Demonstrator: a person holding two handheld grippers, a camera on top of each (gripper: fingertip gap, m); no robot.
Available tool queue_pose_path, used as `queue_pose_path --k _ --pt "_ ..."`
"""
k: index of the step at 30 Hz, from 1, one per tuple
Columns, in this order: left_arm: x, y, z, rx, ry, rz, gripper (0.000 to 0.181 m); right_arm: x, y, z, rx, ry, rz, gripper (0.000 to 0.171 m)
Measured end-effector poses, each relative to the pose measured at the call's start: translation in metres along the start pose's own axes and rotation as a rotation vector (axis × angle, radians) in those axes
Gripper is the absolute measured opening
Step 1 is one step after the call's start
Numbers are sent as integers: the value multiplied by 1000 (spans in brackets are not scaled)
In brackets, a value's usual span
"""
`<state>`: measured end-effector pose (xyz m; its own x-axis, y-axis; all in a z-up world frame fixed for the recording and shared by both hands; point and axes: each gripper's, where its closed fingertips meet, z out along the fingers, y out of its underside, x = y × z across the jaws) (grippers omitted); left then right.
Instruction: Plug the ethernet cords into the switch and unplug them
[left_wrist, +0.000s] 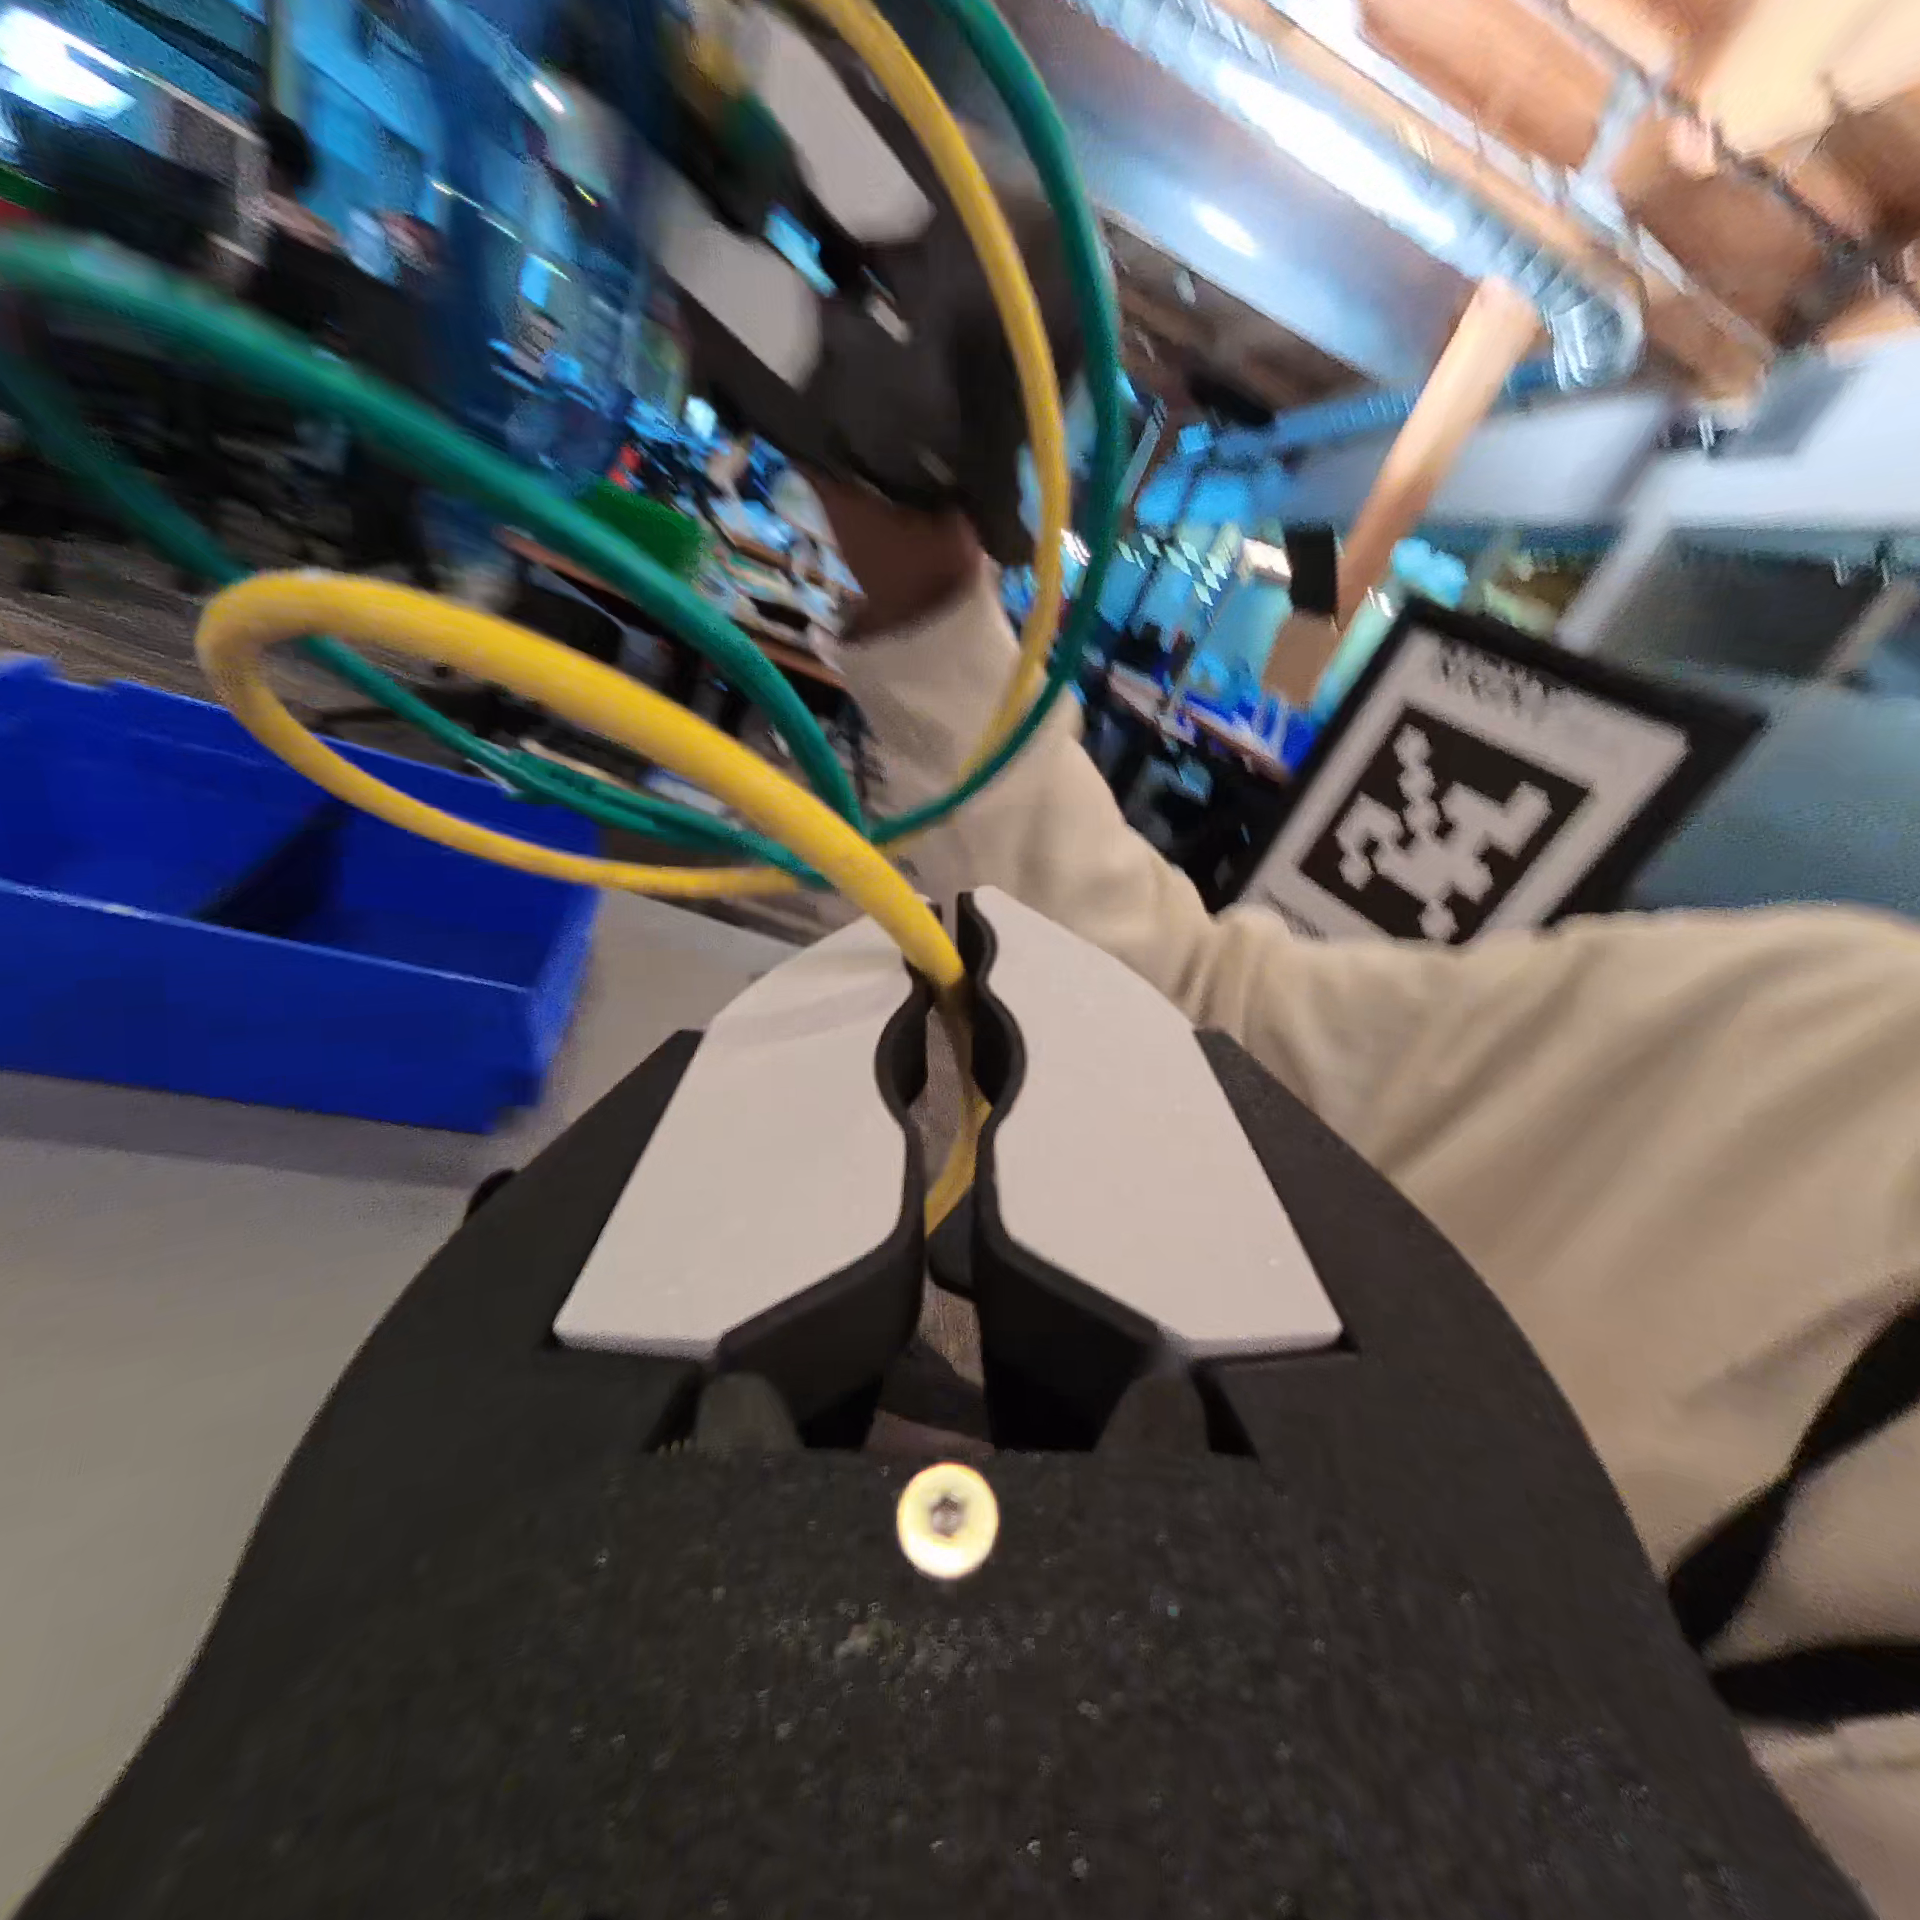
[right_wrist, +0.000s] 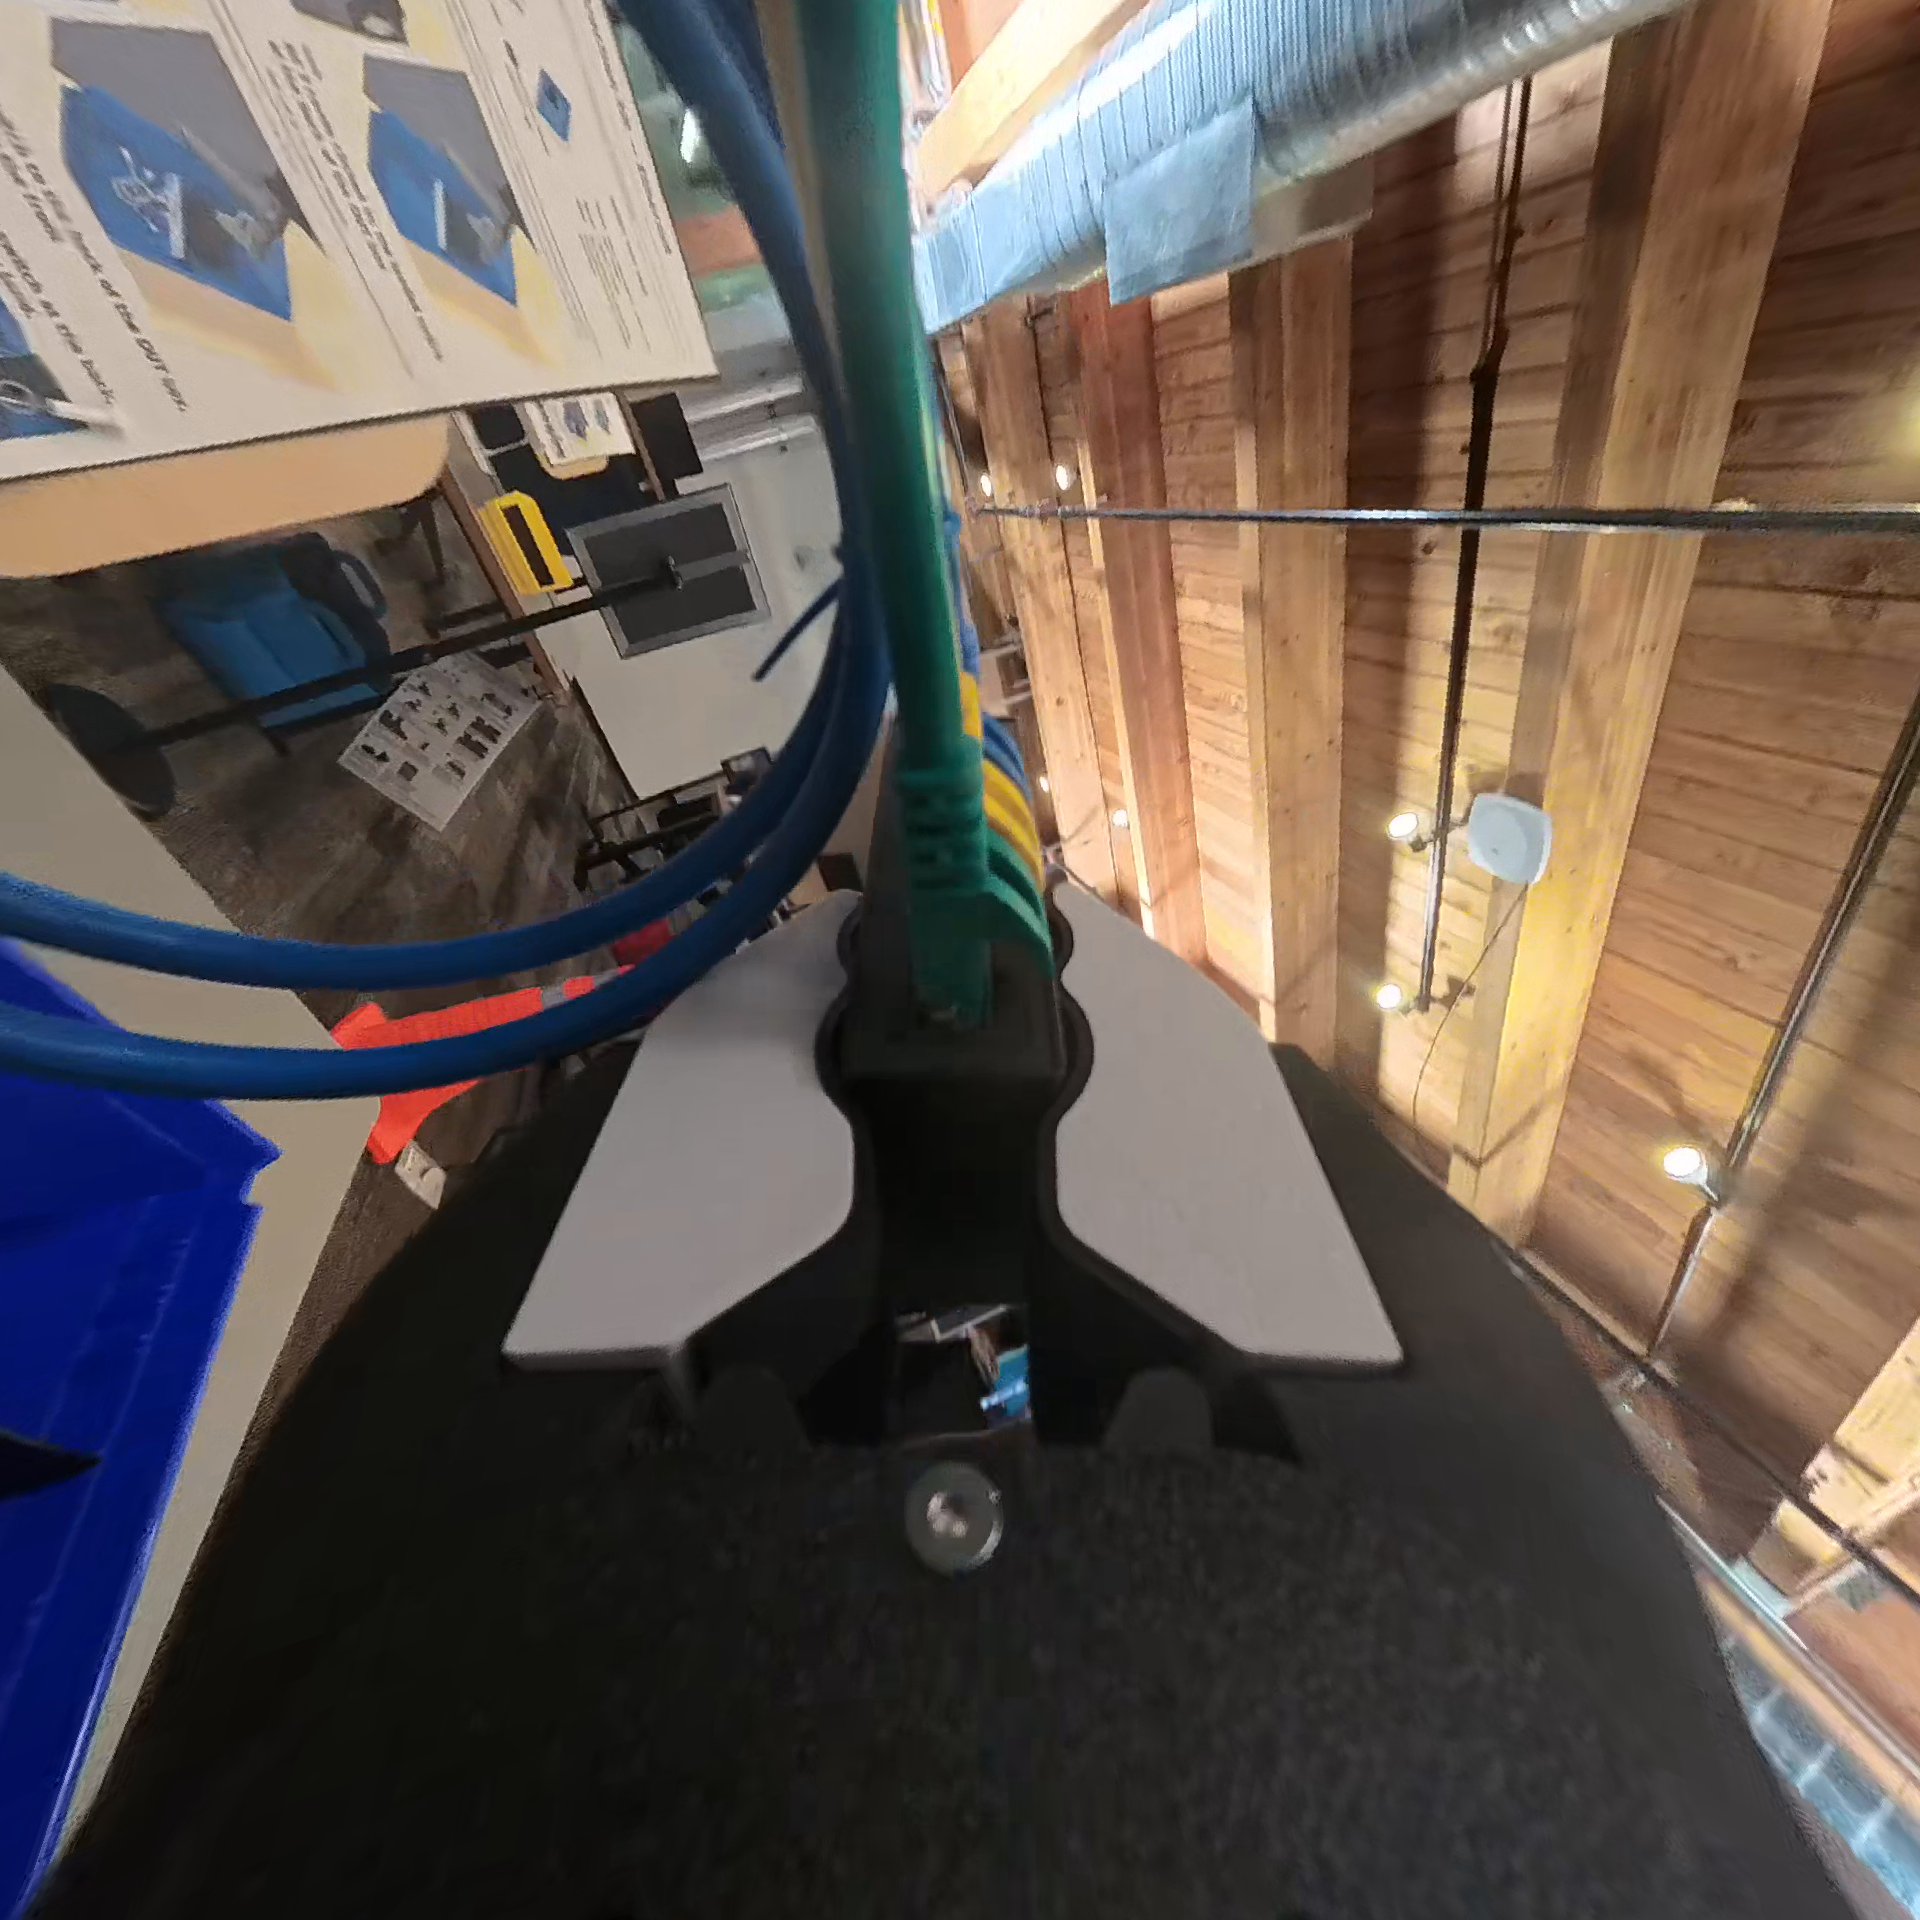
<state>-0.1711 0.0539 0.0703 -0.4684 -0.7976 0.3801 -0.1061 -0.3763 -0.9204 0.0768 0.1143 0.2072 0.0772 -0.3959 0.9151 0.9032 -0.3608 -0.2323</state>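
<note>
Left gripper (left_wrist: 951, 982) pinches the yellow cord (left_wrist: 582, 686) near-closed, likely to draw its plug free. Right gripper (right_wrist: 951, 997) clamps the black switch (right_wrist: 951, 1049) edge-on, lifted clear, green cord (right_wrist: 940, 852) plugged in, blue cords (right_wrist: 416, 956) looping beside.

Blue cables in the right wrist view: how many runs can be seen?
2: an upper blue cable and a lower blue cable, both curving left of the right gripper. They may be one looped cord.

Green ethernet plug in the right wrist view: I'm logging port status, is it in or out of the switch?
In. The green ethernet plug sits seated in the black switch clamped by the right gripper.
</note>
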Motion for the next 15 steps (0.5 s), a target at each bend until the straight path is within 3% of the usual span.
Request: queue_pose_path --k 3,4,7,10,15 --pt "-94 -23 -39 44 -244 -24 0 3 -4 11 -37 41 -13 30" --pt "-129 -15 -50 10 -330 -40 0 -1 -8 14 -50 41 -36 30" --pt "-184 19 -67 -22 -343 -224 0 -37 -22 27 -60 -29 -106 30" --pt "-202 62 -71 -126 -386 -248 6 -80 -28 38 -67 -114 -164 30" --pt "-184 94 -83 -206 -416 -195 55 -92 -6 71 -158 -188 -196 30"
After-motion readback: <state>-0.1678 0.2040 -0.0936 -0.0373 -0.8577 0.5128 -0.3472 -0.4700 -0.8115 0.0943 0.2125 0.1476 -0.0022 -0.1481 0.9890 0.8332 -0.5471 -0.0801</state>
